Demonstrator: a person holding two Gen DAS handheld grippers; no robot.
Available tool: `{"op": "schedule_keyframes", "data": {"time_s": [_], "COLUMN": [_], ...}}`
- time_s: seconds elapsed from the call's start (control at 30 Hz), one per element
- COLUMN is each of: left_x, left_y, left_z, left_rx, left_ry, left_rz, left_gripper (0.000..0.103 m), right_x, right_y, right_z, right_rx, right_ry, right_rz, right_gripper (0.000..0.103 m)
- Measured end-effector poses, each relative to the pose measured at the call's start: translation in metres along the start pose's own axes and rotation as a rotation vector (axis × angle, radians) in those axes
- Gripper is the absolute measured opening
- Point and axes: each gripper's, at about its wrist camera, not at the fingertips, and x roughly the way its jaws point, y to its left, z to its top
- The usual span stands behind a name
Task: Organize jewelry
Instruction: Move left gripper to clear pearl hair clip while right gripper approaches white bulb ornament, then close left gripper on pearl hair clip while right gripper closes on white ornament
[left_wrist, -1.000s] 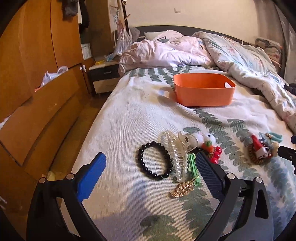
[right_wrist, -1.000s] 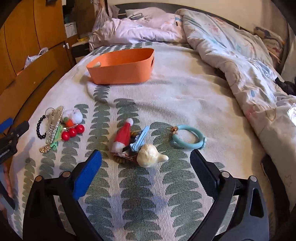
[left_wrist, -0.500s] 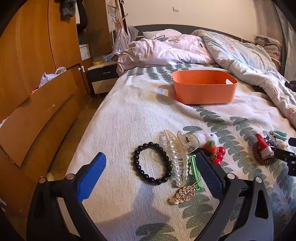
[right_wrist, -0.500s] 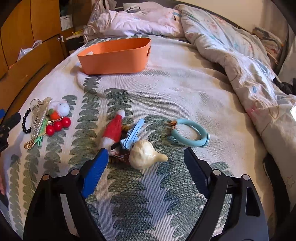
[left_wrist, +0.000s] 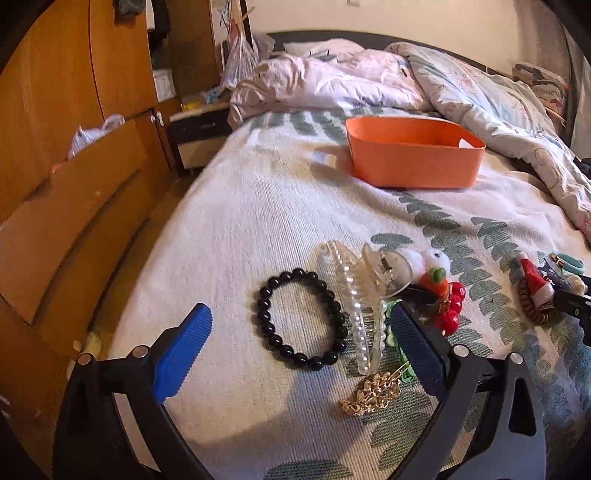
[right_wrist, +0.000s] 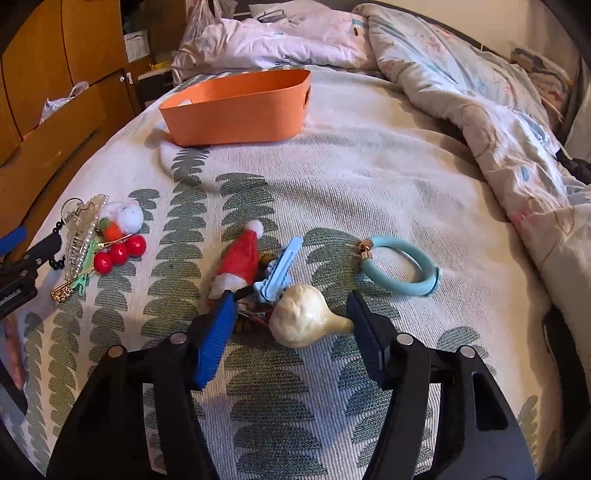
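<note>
My left gripper (left_wrist: 301, 332) is open low over the bed, its fingers either side of a black bead bracelet (left_wrist: 301, 319) and a clear claw clip (left_wrist: 360, 295). A gold chain piece (left_wrist: 373, 393), green clips and red berries (left_wrist: 450, 308) lie beside them. My right gripper (right_wrist: 291, 321) is open around a cream pearl-like clip (right_wrist: 306, 321), close to a blue clip (right_wrist: 279, 269) and a Santa-hat hair tie (right_wrist: 240, 262). A teal hair ring (right_wrist: 400, 266) lies to the right. The orange basket (right_wrist: 236, 110) stands further back; it also shows in the left wrist view (left_wrist: 413, 162).
A rumpled duvet (right_wrist: 480, 110) covers the right and far side of the bed. A wooden wardrobe (left_wrist: 55, 147) and a nightstand (left_wrist: 199, 129) stand left of the bed, past its edge. The other gripper's tip (right_wrist: 26, 258) shows at the left.
Both grippers have moved forward and down toward their piles. The right gripper's fingers have narrowed around the cream clip. The left gripper now frames the black bracelet.
</note>
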Motion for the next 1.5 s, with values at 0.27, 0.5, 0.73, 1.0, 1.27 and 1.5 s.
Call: {"op": "schedule_keyframes", "data": {"time_s": [0.27,0.5,0.73,1.0,1.27,1.5], "left_x": [0.013,0.023,0.026,0.02,0.015,0.003], "left_y": [0.002,0.002,0.0,-0.003,0.002,0.001], "left_z": [0.001,0.002,0.003,0.005,0.006,0.009], "left_rx": [-0.024,-0.029,-0.017,-0.002,-0.018,-0.008], "left_ry": [0.046,0.072,0.075,0.047,0.034,-0.003], "left_rz": [-0.031,-0.045,-0.044,-0.056,-0.085,-0.099], "left_gripper": [0.096,0.096,0.096,0.069,0.035,0.014], "right_x": [0.001,-0.004,-0.005,-0.017,-0.028,-0.038], "right_y": [-0.001,0.001,0.004,0.004,0.003,0.002], "right_z": [0.001,0.001,0.001,0.003,0.006,0.008], "right_rx": [0.02,0.021,0.021,0.034,0.042,0.05], "right_ry": [0.003,-0.013,-0.004,-0.028,-0.054,-0.077], "right_rz": [0.037,0.049,0.069,0.099,0.126,0.139], "right_gripper": [0.06,0.044,0.039,0.038,0.038,0.038]}}
